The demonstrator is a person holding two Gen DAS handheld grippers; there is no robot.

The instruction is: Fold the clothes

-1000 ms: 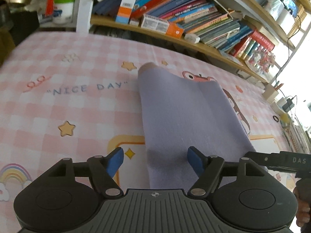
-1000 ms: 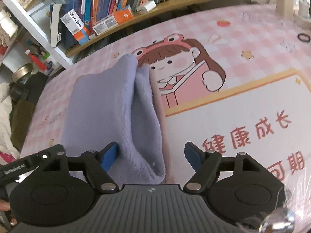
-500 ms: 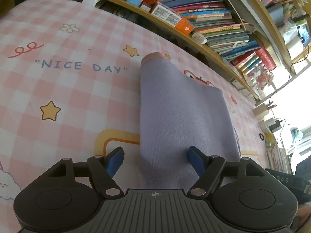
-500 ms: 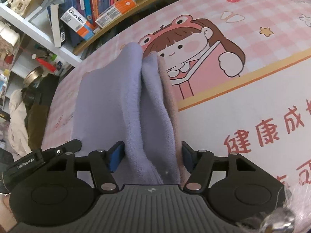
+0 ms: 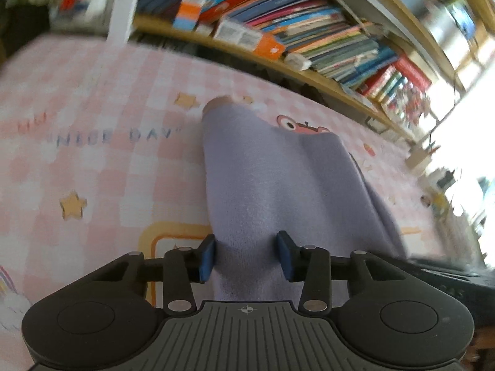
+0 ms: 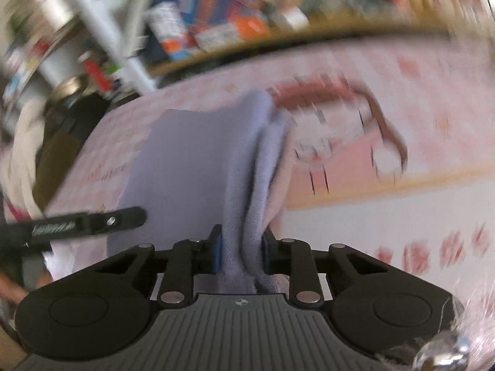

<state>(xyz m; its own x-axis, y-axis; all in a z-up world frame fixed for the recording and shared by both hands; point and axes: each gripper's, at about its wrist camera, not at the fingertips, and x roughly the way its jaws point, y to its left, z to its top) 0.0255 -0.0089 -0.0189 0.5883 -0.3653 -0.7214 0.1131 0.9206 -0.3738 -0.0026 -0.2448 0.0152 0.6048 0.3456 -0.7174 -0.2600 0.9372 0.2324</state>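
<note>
- Mat [image 5: 102, 167]: pink checked cover with cartoon print, spread under the whole scene; a shelf [image 5: 278, 61] of books runs behind it.
- Garment [image 5: 278, 182]: lilac knit, lying lengthwise on the mat and running away from both cameras; already narrowed into a long strip, with stacked layers showing along its right edge [image 6: 263, 167] (a pink lining peeks out at the far end).
- Progress, as a judgement: the lengthwise folds look done; the crosswise fold, near end carried over to the far end, remains, and the near end is only now being taken up.
- Left gripper [image 5: 246, 256]: jaws closing around the near left corner; the left pad touches the cloth edge, the right pad stands on the cloth, no firm pinch yet.
- Right gripper [image 6: 239, 252]: jaws closing, pads already pressing the bunched layers of the near right edge between them.
- Change from one second ago: both pairs of jaws stood wide then, straddling the cloth; now both have narrowed, the right far more. The views are blurred now, sharp then. The garment lies much as it did.
</note>
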